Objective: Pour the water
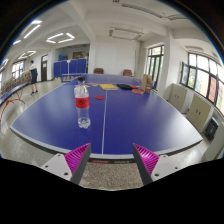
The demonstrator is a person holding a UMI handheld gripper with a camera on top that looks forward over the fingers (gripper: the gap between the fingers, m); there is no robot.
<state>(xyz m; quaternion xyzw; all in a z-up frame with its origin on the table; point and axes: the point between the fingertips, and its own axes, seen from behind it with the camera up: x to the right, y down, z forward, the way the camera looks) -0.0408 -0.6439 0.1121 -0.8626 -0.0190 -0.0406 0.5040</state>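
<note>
On a large blue table tennis table (pixel 130 115) stood a clear plastic bottle (pixel 83 104) with a red label, upright, well beyond the gripper (pixel 112 155) and toward its left finger. Its contents could not be made out. Small items (pixel 125 87) lay at the table's far end. The gripper's fingers were spread wide and held nothing.

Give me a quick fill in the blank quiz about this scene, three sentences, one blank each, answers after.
1. The bottle stands upright on a ping-pong table whose top is ____ in colour.
2. The bottle's label is ____.
3. The gripper has its fingers ____, with the bottle beyond them, nearer the left one.

Missing words: blue; red; open
</note>
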